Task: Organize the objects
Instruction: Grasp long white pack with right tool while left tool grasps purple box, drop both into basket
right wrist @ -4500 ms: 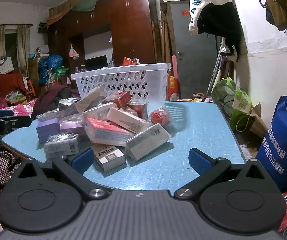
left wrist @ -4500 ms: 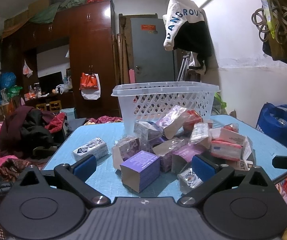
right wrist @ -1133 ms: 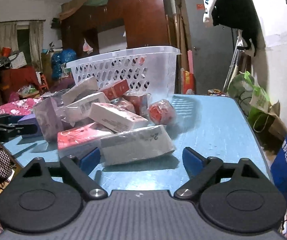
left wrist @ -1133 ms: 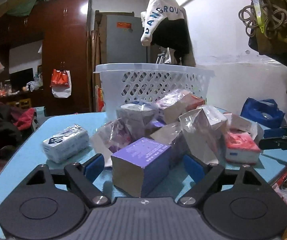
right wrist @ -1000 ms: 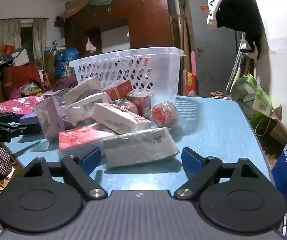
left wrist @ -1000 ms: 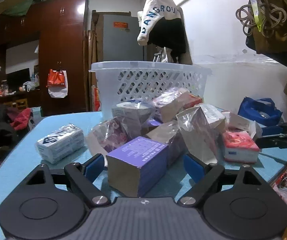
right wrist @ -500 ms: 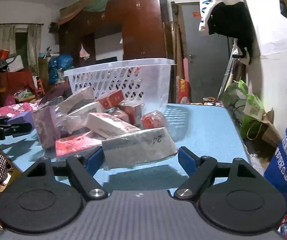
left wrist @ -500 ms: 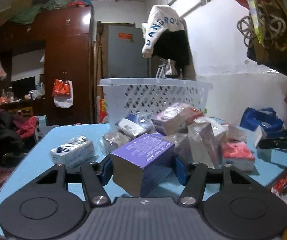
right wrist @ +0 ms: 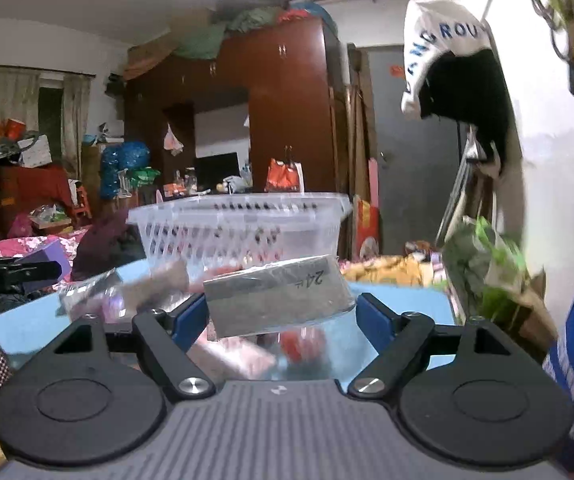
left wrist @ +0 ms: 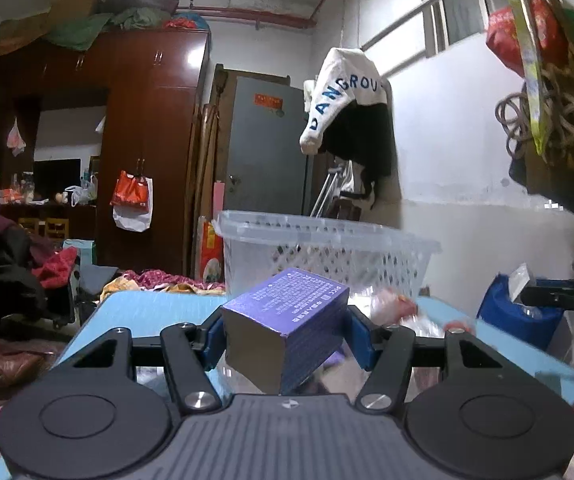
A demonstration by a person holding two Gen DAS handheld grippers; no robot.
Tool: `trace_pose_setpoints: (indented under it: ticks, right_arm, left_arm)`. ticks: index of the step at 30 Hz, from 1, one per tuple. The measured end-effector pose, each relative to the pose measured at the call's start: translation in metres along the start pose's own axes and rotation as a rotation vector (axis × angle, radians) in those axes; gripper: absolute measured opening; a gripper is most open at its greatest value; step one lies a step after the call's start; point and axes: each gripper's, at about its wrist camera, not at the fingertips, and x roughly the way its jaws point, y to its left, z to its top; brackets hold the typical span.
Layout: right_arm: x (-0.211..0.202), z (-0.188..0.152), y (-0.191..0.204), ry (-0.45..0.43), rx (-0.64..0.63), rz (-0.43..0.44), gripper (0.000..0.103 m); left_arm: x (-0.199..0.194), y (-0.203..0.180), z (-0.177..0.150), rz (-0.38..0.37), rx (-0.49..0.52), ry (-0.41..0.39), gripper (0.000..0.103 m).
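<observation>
Two items are held clear of the blue table [left wrist: 143,312], one per gripper. The left gripper [left wrist: 285,330] is clamped on a purple box [left wrist: 287,320]; the right gripper [right wrist: 283,312] is clamped on a grey wrapped pack [right wrist: 279,300] marked "24". The relation that matters is the white lattice basket [left wrist: 327,248]: it stands straight ahead of both sets of jaws, beyond the remaining pile, with its rim at about the height of the held items. In both wrist views the basket looks about equally near, so neither hand is clearly closer. The purple box is gripped across its short width, one corner towards the camera, its printed top face tilted up and its long axis running away towards the basket. The grey pack lies crosswise, long axis spanning the jaws, slightly tilted, its clear film glossy. Both items are judged light and rigid enough to carry. The next move likely needs a rise over the rim before release. The rest of the pile is motion-blurred.
</observation>
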Motion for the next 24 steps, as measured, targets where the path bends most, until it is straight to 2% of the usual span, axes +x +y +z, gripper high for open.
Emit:
trace_pose_setpoints:
  ticks: [4, 7, 10, 12, 15, 16, 17, 18, 20, 24]
  right_arm:
    - [0.022, 0.034, -0.003, -0.016, -0.010, 0.055, 0.083]
    - [0.049, 0.070, -0.004, -0.026, -0.018, 0.099, 0.083]
    - [0.086, 0.100, 0.002, -0.018, -0.044, 0.095, 0.083]
    - [0.110, 0.107, 0.005, 0.012, -0.060, 0.097, 0.083]
    - [0.139, 0.106, 0.008, 0.056, -0.082, 0.076, 0.084]
    - [0.145, 0.104, 0.008, 0.063, -0.083, 0.072, 0.086]
    - [0.150, 0.101, 0.007, 0.067, -0.081, 0.068, 0.088]
    - [0.153, 0.099, 0.006, 0.080, -0.074, 0.068, 0.096]
    - [0.146, 0.091, 0.005, 0.065, -0.054, 0.061, 0.103]
    - [0.122, 0.078, 0.011, 0.052, -0.088, 0.049, 0.103]
  left_arm:
    - [0.014, 0.001, 0.034, -0.024, 0.014, -0.021, 0.064]
    - [0.037, -0.001, 0.075, -0.049, 0.011, -0.030, 0.064]
    - [0.074, -0.008, 0.112, -0.055, 0.021, -0.007, 0.064]
    - [0.109, -0.013, 0.128, -0.047, 0.029, 0.040, 0.064]
    - [0.154, -0.014, 0.127, -0.075, 0.000, 0.142, 0.066]
    - [0.164, -0.015, 0.124, -0.075, -0.004, 0.152, 0.069]
    - [0.170, -0.015, 0.122, -0.067, -0.006, 0.160, 0.085]
    - [0.179, -0.016, 0.118, -0.055, -0.003, 0.184, 0.092]
    - [0.183, -0.015, 0.110, -0.042, -0.004, 0.200, 0.092]
    - [0.172, -0.014, 0.098, -0.008, 0.004, 0.192, 0.092]
